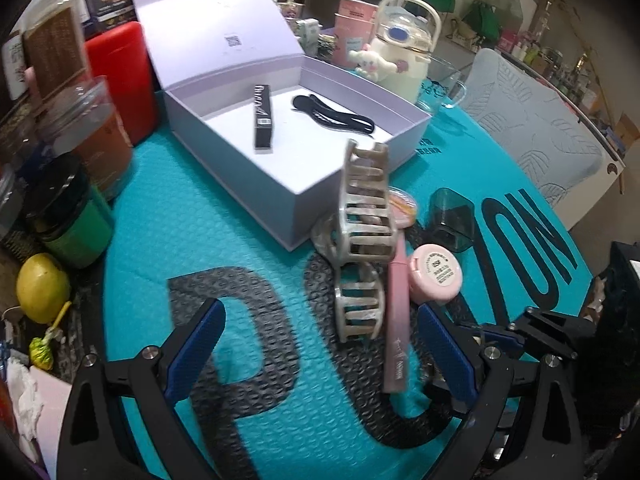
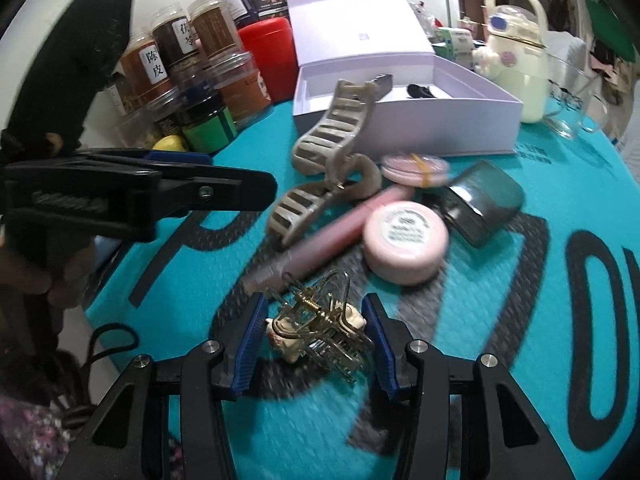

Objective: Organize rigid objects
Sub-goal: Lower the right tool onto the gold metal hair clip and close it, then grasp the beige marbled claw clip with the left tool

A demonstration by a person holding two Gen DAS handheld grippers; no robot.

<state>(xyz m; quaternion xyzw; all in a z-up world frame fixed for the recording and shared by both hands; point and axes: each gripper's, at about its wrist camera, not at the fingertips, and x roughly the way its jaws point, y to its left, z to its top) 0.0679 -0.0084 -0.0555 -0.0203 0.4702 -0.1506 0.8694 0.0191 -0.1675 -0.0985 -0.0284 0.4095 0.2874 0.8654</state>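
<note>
The right gripper point(image 2: 316, 334) has its blue pads around a gold hair clip point(image 2: 320, 326) on the teal mat point(image 2: 560, 208), without pressing it. The left gripper point(image 1: 320, 350) hangs wide open, empty, just before the beige claw clip point(image 1: 362, 240) and pink tube point(image 1: 397, 316), with the open white box point(image 1: 320, 184) behind.

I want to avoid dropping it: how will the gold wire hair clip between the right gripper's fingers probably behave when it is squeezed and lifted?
The gold wire hair clip looks light and thin, so it may twist between the pads. Its spring hinge could open under pressure. The small cream ornaments seem fragile; the right gripper should probably close gently.
</note>
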